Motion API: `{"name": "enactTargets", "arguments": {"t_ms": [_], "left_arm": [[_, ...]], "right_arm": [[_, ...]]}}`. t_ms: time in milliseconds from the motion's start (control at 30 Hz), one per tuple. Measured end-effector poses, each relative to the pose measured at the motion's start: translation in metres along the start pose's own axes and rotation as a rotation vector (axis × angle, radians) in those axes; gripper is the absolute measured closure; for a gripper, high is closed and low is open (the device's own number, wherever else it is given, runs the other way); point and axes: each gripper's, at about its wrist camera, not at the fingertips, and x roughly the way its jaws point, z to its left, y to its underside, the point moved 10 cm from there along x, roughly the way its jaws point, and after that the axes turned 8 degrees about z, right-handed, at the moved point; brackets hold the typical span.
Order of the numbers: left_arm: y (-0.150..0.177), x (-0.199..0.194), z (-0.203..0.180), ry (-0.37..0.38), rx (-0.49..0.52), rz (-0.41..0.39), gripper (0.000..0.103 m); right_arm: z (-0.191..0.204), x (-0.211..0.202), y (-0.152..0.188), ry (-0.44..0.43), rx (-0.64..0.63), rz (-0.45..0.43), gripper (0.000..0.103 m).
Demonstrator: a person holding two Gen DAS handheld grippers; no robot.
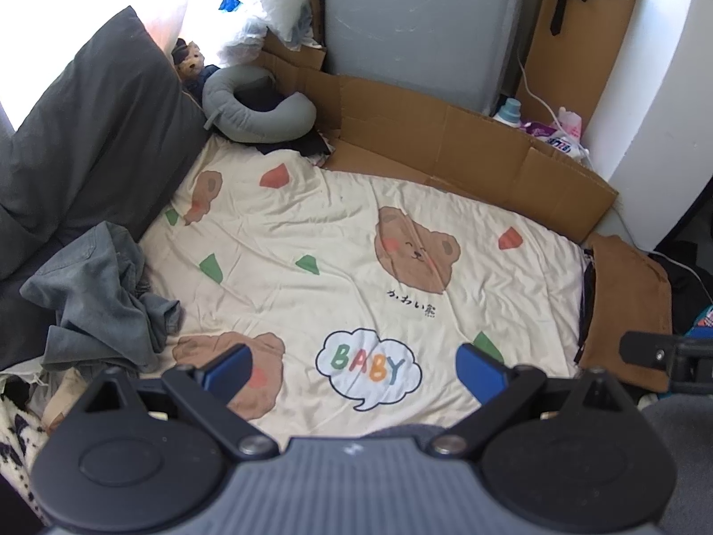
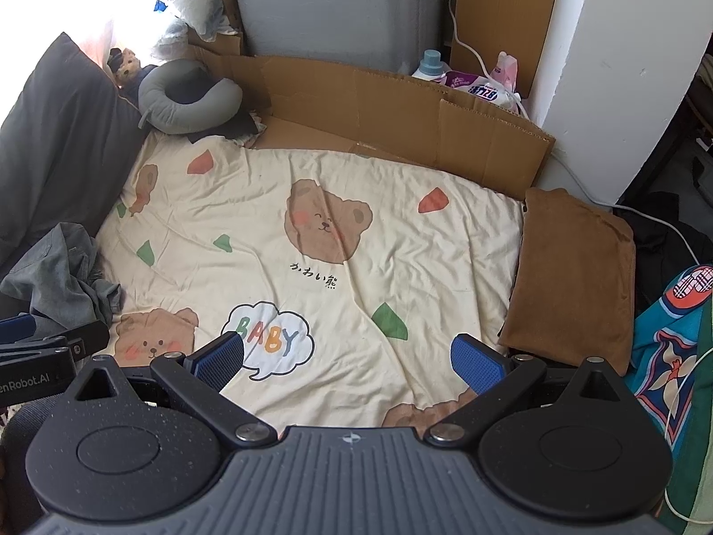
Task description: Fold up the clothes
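A crumpled grey garment [image 1: 102, 298] lies in a heap at the left edge of the cream bear-print sheet [image 1: 312, 232]; the right wrist view shows the same grey garment [image 2: 58, 272] at its left. A folded brown cloth [image 1: 624, 307] rests flat at the sheet's right edge, and the brown cloth [image 2: 575, 276] is plainer in the right wrist view. My left gripper [image 1: 354, 370] hovers open over the "BABY" print, holding nothing. My right gripper [image 2: 347, 363] is open too, empty, just right of the left one, whose finger [image 2: 49, 339] shows at the left.
A dark grey pillow [image 1: 89, 133] and a grey neck cushion [image 1: 258, 111] sit at the far left. Flattened cardboard [image 1: 468, 151] lines the back edge, with a grey panel [image 1: 423, 22] behind it. Bottles and packets [image 2: 472, 80] stand by the white wall. A teal patterned cloth [image 2: 668, 356] is at the right.
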Motion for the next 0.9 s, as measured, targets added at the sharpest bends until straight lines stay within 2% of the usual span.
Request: {"name": "enactTargets", "arguments": {"t_ms": [367, 567, 700, 900], "left_arm": [[-0.002, 0.003, 0.003, 0.013, -0.019, 0.034, 0.004], [-0.004, 0.001, 0.004, 0.006, 0.008, 0.036, 0.003], [-0.009, 0.004, 0.018, 0.014, -0.030, 0.062, 0.003], [-0.018, -0.001, 0.041, -0.002, -0.057, 0.046, 0.003]], "right_arm": [[-0.004, -0.001, 0.000, -0.009, 0.023, 0.005, 0.001], [-0.005, -0.002, -0.001, -0.014, 0.029, 0.004, 0.001], [-0.009, -0.006, -0.004, -0.037, 0.043, -0.003, 0.001], [-0.017, -0.015, -0.013, -0.046, 0.083, -0.037, 0.001]]}}
